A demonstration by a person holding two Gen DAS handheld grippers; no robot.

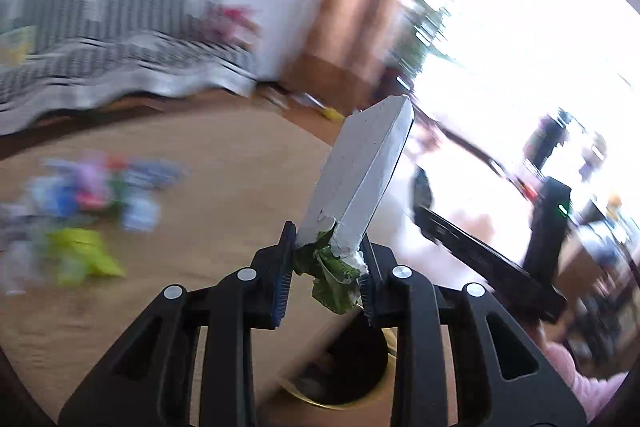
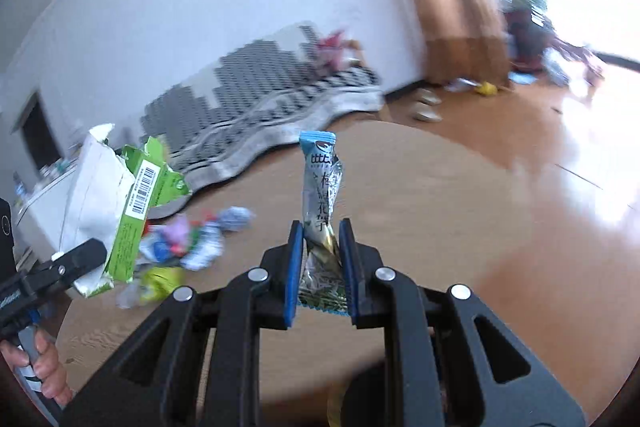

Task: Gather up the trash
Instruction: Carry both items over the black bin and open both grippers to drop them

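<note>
Left wrist view: left gripper clenched on a torn green-and-white carton, pinched at its crumpled lower end, the rest sticking up and forward, clear of everything. Directly below the fingers, a dark round bin with a gold rim, its mouth partly hidden by the gripper body. Farther left on the round wooden tabletop, a blurred pile of wrappers, not yet picked up. Whole background smeared by motion blur.

Right wrist view: right gripper clamped on a slim snack wrapper, blue at the top, silver through the middle, standing upright between the blue pads, lower end poking out beneath them. At the left edge, the other gripper carrying the same carton, with a hand on its handle. Between the two, the leftover pile on the tabletop: crumpled bits in white, blue, pink and yellow-green.

Progress, as a judgement: partway. Two pieces lifted, one per gripper, neither dropped in yet. Carton apparently over the bin. Still to do: releasing both, then clearing the pile.
</note>
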